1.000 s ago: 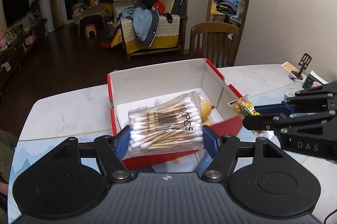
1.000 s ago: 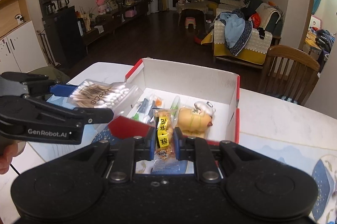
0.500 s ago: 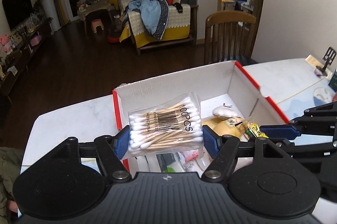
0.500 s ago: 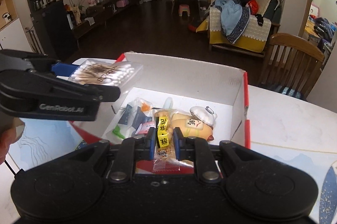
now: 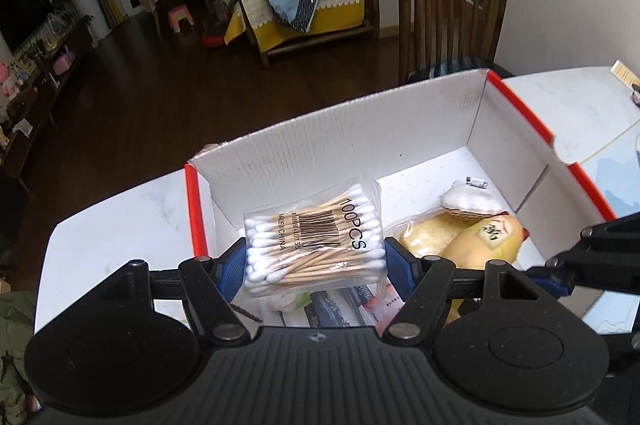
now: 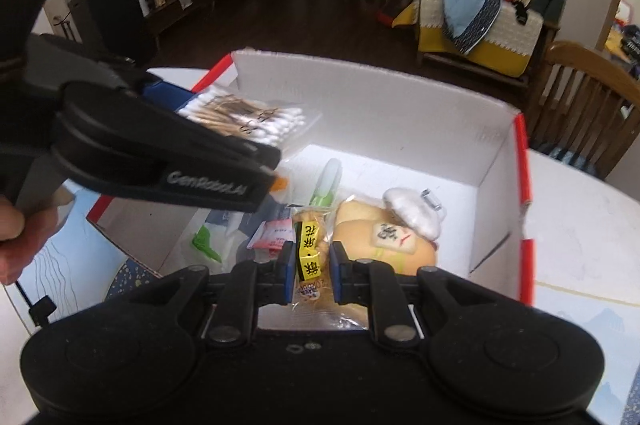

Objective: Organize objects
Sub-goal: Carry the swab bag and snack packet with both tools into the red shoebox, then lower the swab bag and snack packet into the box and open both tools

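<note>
My left gripper [image 5: 314, 259] is shut on a clear pack of cotton swabs [image 5: 316, 239] and holds it above the left part of an open white box with red edges [image 5: 360, 129]. The pack also shows in the right wrist view [image 6: 248, 117]. My right gripper [image 6: 313, 271] is shut on a small snack packet with a yellow label [image 6: 309, 257], held over the box's near side [image 6: 496, 245]. A yellow plush toy [image 6: 384, 241] lies in the box beside it; it shows in the left wrist view too [image 5: 480, 237].
Small packets and a green item [image 6: 324, 189] lie on the box floor. The box stands on a white marble table [image 5: 120, 213]. A wooden chair [image 5: 448, 21] stands behind the table. The left gripper's body [image 6: 160, 161] crosses the right wrist view.
Both grippers have moved forward and over the box with their loads. The box now fills more of both views and its inside shows from above.
</note>
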`<state>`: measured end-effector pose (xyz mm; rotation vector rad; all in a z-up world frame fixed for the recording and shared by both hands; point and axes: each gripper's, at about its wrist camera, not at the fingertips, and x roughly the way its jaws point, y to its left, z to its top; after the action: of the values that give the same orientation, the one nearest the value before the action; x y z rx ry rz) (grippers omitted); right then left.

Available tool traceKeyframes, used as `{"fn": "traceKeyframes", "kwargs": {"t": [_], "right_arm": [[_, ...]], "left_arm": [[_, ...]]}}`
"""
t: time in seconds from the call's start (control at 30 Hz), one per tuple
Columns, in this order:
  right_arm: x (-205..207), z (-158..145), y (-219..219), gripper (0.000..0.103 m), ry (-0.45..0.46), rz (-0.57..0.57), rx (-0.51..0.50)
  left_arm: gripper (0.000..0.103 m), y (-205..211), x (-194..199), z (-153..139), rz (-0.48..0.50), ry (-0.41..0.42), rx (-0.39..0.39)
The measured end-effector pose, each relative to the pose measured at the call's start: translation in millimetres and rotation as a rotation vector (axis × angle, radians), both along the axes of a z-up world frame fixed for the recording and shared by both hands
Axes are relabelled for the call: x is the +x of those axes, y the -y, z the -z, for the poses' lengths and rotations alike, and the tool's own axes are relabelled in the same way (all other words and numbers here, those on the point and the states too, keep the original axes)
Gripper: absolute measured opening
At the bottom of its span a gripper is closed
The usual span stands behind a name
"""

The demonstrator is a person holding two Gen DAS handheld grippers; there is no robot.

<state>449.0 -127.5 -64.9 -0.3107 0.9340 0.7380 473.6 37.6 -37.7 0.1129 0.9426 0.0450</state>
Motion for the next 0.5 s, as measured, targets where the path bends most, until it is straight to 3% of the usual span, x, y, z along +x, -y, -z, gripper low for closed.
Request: {"fn": "traceKeyframes", "kwargs": {"t": [0.2, 0.5], "right_arm": [[9.5, 9.8, 4.7, 0.017, -0.063, 0.026, 0.034], [7.4, 10.2, 6.3, 0.018, -0.058, 0.03, 0.04]], "left_arm": [[0.07, 0.3, 14.0, 17.6, 0.014, -0.044, 0.004], [0.07, 6.6, 20.2, 37.4, 0.026, -0.102, 0.015]]}}
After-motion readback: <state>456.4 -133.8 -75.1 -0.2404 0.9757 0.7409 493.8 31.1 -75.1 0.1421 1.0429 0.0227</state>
